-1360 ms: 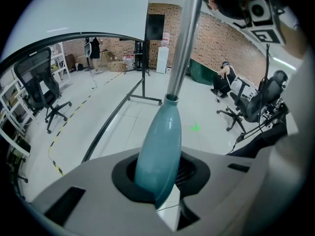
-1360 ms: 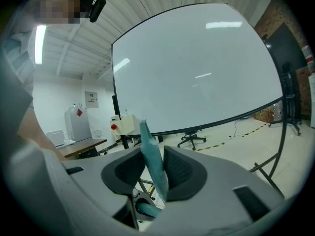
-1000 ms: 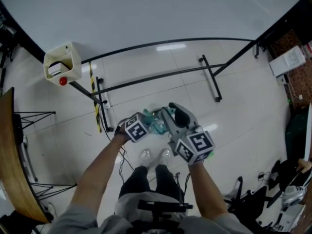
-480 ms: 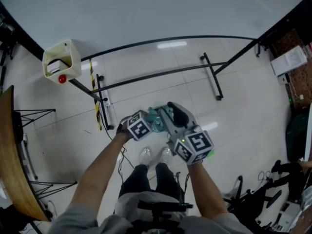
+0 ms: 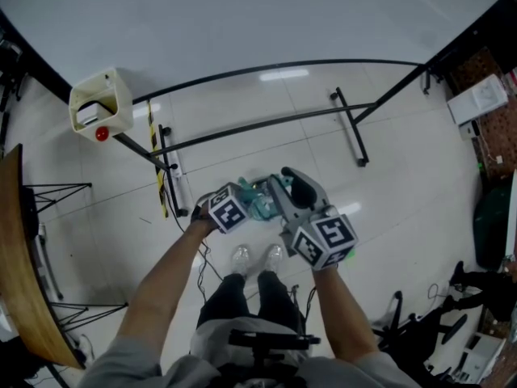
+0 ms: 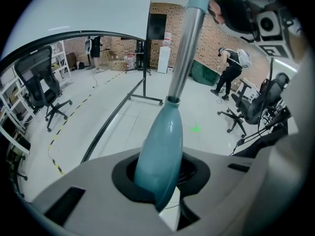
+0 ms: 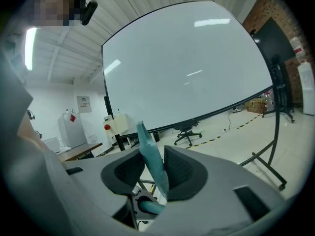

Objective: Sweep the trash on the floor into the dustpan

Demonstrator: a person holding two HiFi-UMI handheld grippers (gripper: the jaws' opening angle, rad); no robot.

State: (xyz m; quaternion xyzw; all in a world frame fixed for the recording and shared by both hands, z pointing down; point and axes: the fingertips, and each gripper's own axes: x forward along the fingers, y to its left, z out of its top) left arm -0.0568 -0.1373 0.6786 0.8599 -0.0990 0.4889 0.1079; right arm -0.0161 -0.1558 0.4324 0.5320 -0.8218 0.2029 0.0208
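Both hands sit unmoved since a second ago: left gripper [image 6: 157,181] clamps the broom [image 6: 184,48], right gripper [image 7: 155,173] pinches a teal blade [image 7: 150,156], probably the dustpan's. I see no trash, so sweeping likely hasn't started.

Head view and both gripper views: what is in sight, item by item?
Screen: one, white, black-framed, on a stand ahead.
Box: one, cream with a red button, at the screen's left end.
Tape: one strip, yellow-black, on the floor.
Table: one, wooden, far left.
Chairs: at least two, black, in the left gripper view.
Bin: one, green, by the brick wall.
Bystander: one, dark clothes, beside the bin.
Handle: one, teal, on a metal pole.
Strip: one, teal, thin.
Shoes: two, white, below the claws.
Left claw: grey, shut on the handle.
Right claw: grey, apparently shut on the strip.
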